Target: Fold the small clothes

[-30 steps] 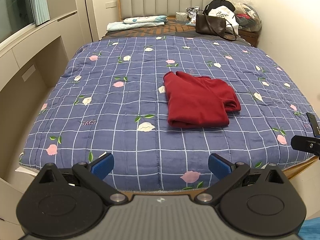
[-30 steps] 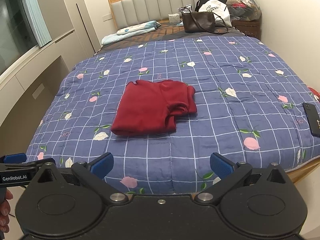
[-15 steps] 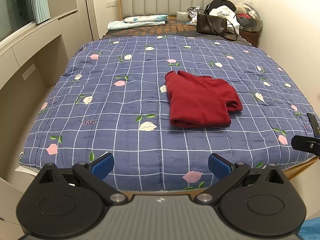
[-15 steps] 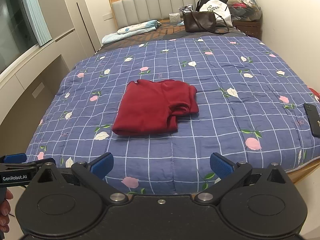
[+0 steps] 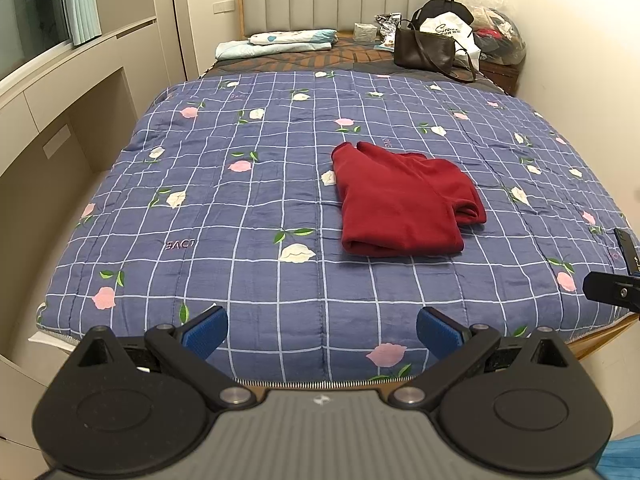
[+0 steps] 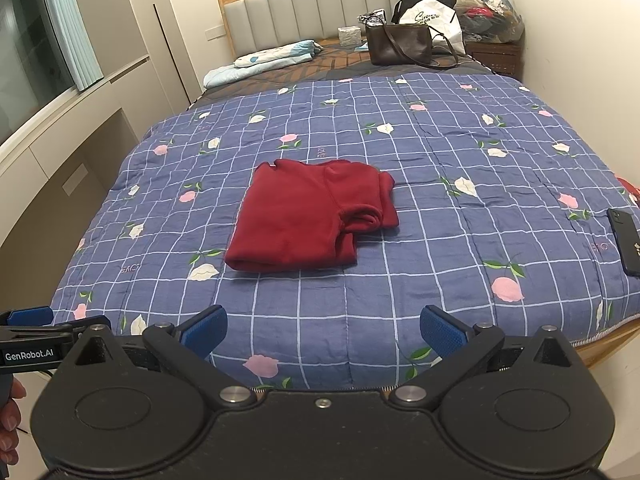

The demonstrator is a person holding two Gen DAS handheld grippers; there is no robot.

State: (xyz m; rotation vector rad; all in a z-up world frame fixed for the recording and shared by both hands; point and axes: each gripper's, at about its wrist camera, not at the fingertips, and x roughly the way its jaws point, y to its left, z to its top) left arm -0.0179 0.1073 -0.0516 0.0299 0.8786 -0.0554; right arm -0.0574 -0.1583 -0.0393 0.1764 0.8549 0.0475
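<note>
At the foot edge of the bed [image 5: 280,288], both grippers are held back from the quilt, and little has been altered over the last second: only a slight shift of viewpoint is seen, with the red garment [image 5: 400,204] left exactly where it lay. The left gripper [image 5: 322,330] is spread wide with nothing between its blue pads [image 5: 206,328], and the right gripper [image 6: 323,330] is likewise released and empty. The garment is seen folded into a compact rectangle near the middle of the quilt (one sleeve roll protrudes at its right side), well apart from both grippers and from the phone [image 6: 626,240] at the right edge. The handbag [image 5: 426,54] and folded bedding [image 5: 276,42] at the head of the bed are untouched. Since nothing is gripped and the fold holds its shape, this piece is judged finished or nearly so; the protruding sleeve might yet be tucked.
</note>
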